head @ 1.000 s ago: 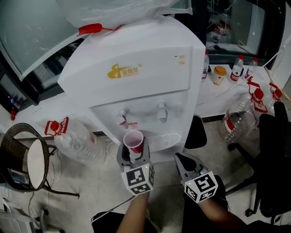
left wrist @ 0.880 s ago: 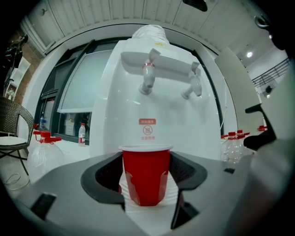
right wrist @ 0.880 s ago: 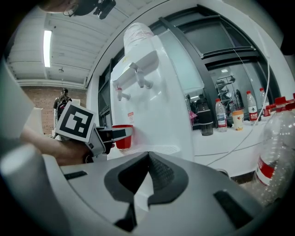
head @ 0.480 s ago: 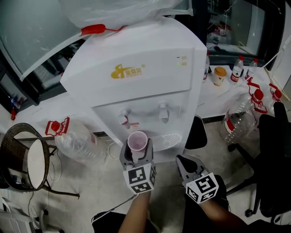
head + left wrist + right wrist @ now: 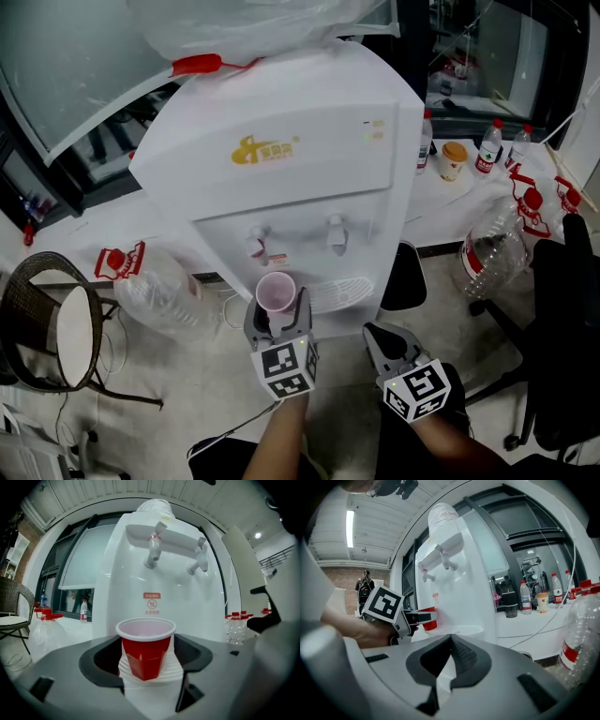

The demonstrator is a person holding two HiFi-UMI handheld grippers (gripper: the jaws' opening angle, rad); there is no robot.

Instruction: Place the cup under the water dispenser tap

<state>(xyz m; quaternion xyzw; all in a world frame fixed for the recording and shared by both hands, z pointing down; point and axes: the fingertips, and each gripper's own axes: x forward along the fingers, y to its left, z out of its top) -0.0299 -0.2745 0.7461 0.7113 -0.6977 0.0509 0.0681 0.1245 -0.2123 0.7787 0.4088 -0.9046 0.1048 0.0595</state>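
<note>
The red cup [image 5: 146,651] stands upright on the ribbed drip tray [image 5: 342,286], straight below the red-marked tap [image 5: 152,550]. It sits between the spread jaws of the left claw [image 5: 277,317], with a gap on each side and no grip. A pull back toward the person should clear it. The right claw [image 5: 386,343] is closed and empty, off to one side. A second ago the cup sat farther out and the left jaws were narrower.
</note>
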